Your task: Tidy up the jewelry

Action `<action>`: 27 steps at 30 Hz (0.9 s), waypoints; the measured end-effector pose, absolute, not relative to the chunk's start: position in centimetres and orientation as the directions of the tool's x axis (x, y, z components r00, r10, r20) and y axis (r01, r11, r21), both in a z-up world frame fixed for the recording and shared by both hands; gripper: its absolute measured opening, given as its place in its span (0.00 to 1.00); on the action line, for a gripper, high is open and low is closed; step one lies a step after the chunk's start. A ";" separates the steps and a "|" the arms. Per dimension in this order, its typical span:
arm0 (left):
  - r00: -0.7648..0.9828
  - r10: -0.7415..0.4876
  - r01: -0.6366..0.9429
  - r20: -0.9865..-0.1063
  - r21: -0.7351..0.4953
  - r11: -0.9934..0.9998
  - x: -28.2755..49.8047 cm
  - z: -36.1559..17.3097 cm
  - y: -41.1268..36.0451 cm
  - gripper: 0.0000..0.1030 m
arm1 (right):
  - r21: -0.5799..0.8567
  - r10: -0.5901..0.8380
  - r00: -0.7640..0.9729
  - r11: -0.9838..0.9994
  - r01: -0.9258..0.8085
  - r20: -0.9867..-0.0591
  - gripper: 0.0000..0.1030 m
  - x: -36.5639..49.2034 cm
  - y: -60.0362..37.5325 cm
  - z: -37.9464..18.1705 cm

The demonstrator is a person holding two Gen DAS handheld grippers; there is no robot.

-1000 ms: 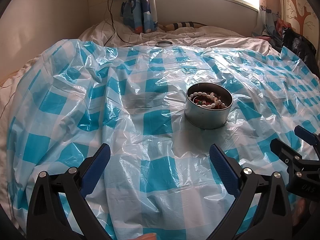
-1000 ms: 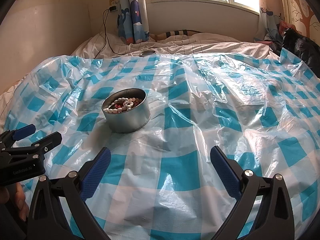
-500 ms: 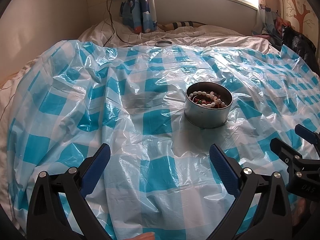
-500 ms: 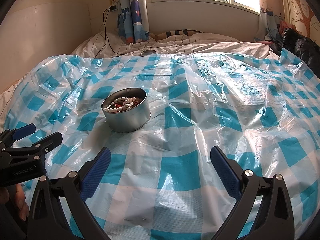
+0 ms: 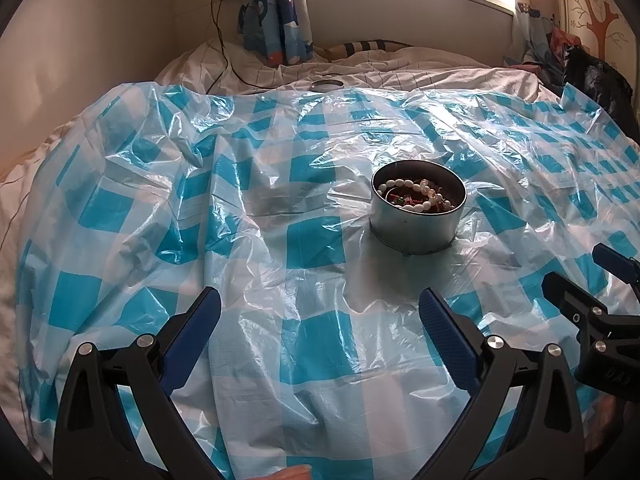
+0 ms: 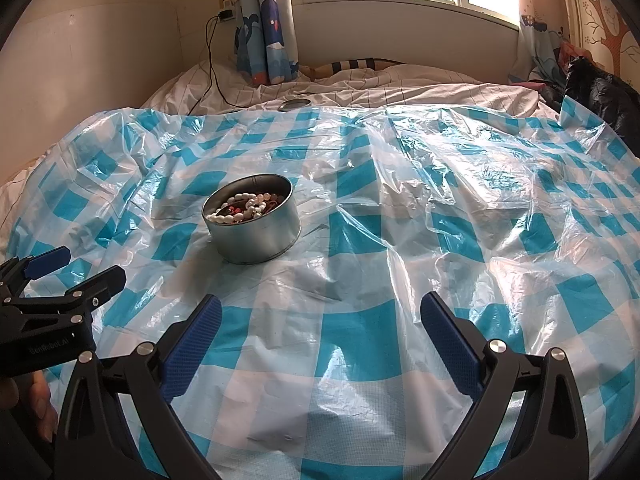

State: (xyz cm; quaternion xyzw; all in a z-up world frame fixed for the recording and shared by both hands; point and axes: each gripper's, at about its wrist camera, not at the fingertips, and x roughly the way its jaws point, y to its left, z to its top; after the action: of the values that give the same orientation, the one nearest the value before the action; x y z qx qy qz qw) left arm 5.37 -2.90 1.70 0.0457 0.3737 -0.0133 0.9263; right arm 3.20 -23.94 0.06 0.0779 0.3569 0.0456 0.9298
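A round metal tin [image 5: 416, 229] stands on the blue-and-white checked plastic sheet [image 5: 256, 184] over the bed; it also shows in the right wrist view [image 6: 256, 240]. It holds white bead strands [image 5: 420, 196] and dark red jewelry [image 6: 246, 208]. My left gripper [image 5: 320, 312] is open and empty, short of the tin and to its left. My right gripper [image 6: 320, 312] is open and empty, short of the tin and to its right. Each gripper shows at the edge of the other's view.
A round metal lid [image 5: 326, 85] lies on the white bedding beyond the sheet's far edge, also seen in the right wrist view [image 6: 295, 105]. A black charger cable [image 6: 212, 76] hangs from the wall socket. A black bag [image 6: 600, 92] sits at the far right.
Both views have drifted very slightly; the tin and both open grippers keep about the same places.
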 end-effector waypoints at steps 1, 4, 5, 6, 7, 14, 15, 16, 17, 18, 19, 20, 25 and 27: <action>0.720 0.009 0.058 -0.694 0.074 0.996 5.3 1.7 -2.7 0.92 | 0.177 0.141 0.741 0.984 -0.030 -0.656 0.93 3.3 -23.9 0.1; 0.720 0.012 0.059 -0.694 0.078 0.995 5.3 1.7 -2.8 0.92 | 0.177 0.141 0.741 0.984 -0.031 -0.657 0.93 3.3 -23.8 0.1; 0.720 0.013 0.058 -0.693 0.079 0.995 5.4 1.7 -2.9 0.92 | 0.177 0.141 0.741 0.984 -0.031 -0.657 0.93 3.3 -23.8 0.1; 0.720 0.013 0.058 -0.693 0.080 0.995 5.4 1.7 -2.9 0.92 | 0.177 0.141 0.741 0.984 -0.031 -0.657 0.93 3.3 -23.8 0.1; 0.720 0.013 0.059 -0.693 0.080 0.995 5.4 1.7 -2.9 0.92 | 0.177 0.141 0.741 0.984 -0.031 -0.657 0.93 3.2 -24.0 0.0; 0.720 0.012 0.059 -0.694 0.079 0.995 5.4 1.7 -2.7 0.92 | 0.176 0.141 0.741 0.984 -0.031 -0.657 0.93 3.3 -23.9 0.1; 0.720 0.013 0.059 -0.694 0.080 0.995 5.4 1.7 -2.7 0.92 | 0.176 0.141 0.741 0.984 -0.031 -0.657 0.93 3.3 -23.8 0.1; 0.720 0.012 0.060 -0.694 0.079 0.995 5.4 1.7 -2.9 0.92 | 0.176 0.141 0.740 0.984 -0.031 -0.657 0.93 3.3 -23.8 0.1; 0.720 0.012 0.060 -0.694 0.079 0.995 5.4 1.7 -2.8 0.92 | 0.176 0.141 0.740 0.984 -0.031 -0.657 0.93 3.3 -23.8 0.1; 0.720 0.012 0.060 -0.694 0.078 0.995 5.4 1.7 -2.7 0.92 | 0.176 0.141 0.741 0.984 -0.031 -0.657 0.93 3.3 -23.8 0.1; 0.720 0.013 0.059 -0.694 0.080 0.995 5.4 1.7 -2.9 0.92 | 0.175 0.141 0.740 0.984 -0.032 -0.657 0.93 3.3 -23.9 0.1; 0.720 0.013 0.060 -0.694 0.080 0.995 5.4 1.7 -2.9 0.92 | 0.176 0.141 0.740 0.984 -0.032 -0.657 0.93 3.3 -23.9 0.1; 0.719 0.012 0.061 -0.694 0.080 0.995 5.4 1.7 -2.8 0.92 | 0.176 0.141 0.740 0.984 -0.031 -0.658 0.93 3.4 -23.8 0.1; 0.720 0.013 0.060 -0.694 0.081 0.995 5.4 1.7 -3.0 0.92 | 0.175 0.141 0.740 0.984 -0.032 -0.657 0.93 3.4 -23.8 0.1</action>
State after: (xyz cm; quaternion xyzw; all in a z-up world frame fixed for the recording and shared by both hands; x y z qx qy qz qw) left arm 5.41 -2.97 1.74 0.0487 0.3740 -0.0126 0.9260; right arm 3.38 -23.78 0.12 0.0765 0.3573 0.0464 0.9297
